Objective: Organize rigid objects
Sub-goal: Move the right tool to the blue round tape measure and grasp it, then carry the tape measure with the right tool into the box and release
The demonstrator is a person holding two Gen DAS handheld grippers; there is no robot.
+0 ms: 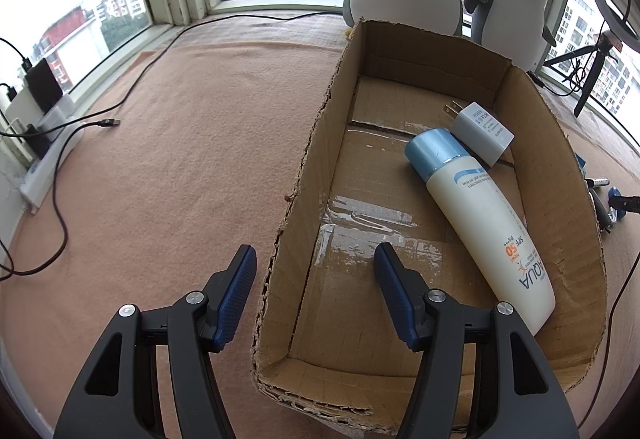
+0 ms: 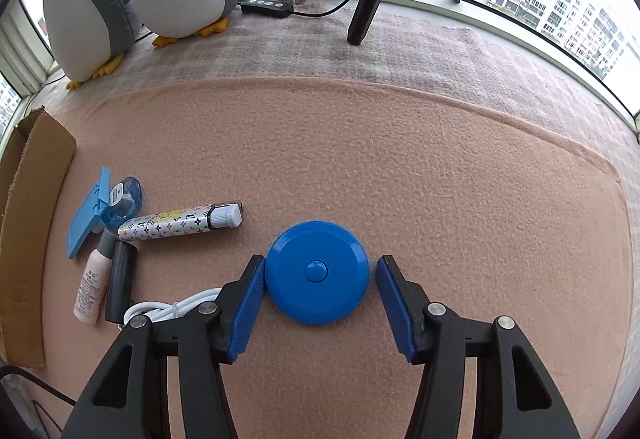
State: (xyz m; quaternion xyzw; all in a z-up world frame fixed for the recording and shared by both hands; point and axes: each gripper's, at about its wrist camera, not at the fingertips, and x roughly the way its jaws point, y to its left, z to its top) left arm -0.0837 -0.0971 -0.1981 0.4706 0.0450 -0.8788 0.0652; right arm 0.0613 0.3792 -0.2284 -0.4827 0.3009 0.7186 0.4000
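Your right claw (image 2: 320, 273) gapes around a blue disc (image 2: 317, 273), ungripped; left claw (image 1: 316, 263) open, empty — bottle (image 1: 480, 215), charger (image 1: 482, 131) boxed (image 1: 304, 175), several left.

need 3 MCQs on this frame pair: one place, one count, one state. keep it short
1. Where does the white sunscreen bottle with the light blue cap lie?
A. on the pink blanket
B. inside the brown cardboard box
C. on the window sill

2. How many things lie in the box?
A. two
B. four
C. none

3. How does the right gripper stand?
A. shut on a cable
B. open, lifted clear of everything
C. open, its fingers either side of the round blue plastic disc

Answers:
1 B: the bottle rests on the box floor.
2 A: only the bottle and the white plug-in wall charger are inside.
3 C: there is a gap at the right finger, so the disc is not clamped yet.
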